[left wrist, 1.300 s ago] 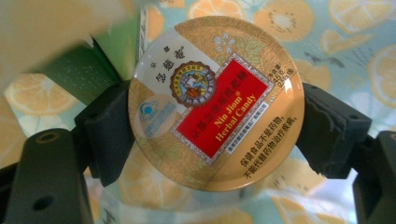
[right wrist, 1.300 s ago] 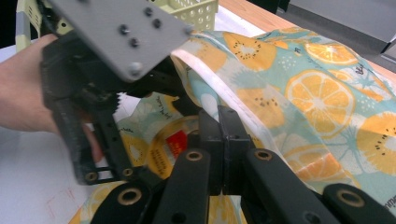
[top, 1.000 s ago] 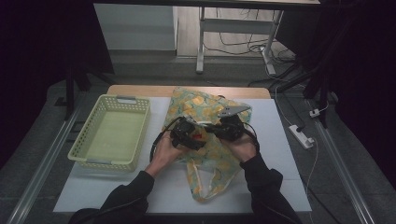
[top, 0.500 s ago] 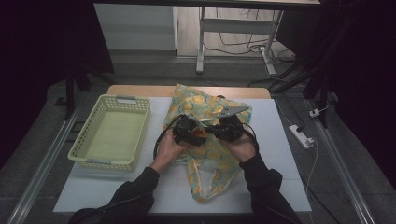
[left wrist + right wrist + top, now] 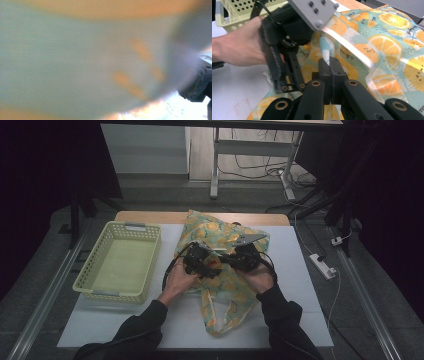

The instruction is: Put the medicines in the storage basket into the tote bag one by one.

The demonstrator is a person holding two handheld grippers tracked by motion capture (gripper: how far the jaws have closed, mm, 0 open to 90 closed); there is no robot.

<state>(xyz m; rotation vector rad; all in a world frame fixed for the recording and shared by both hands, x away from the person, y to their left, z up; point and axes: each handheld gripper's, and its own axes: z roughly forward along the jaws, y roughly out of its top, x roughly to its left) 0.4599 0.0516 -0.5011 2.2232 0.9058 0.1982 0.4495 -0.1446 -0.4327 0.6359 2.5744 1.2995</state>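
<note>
I see the white table (image 5: pixel 300 285) with the orange-print cloth bag (image 5: pixel 235 295) lying mid-table, its long axis running from the far edge toward me, and the yellow basket (image 5: pixel 90 285) at its left. My right gripper (image 5: pixel 329 66) has its jaws pressed together on a fold of the bag. My left gripper (image 5: pixel 200 261), just beside it, has just been opening; its camera is smothered by cloth, so I cannot tell its grip.

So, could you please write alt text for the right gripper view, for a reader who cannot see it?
The right gripper has its two black jaws closed together on a fold of the orange-print fabric bag. At left, a hand holds the left gripper against the same bag. A pale yellow basket stands behind, on the white table.
</note>
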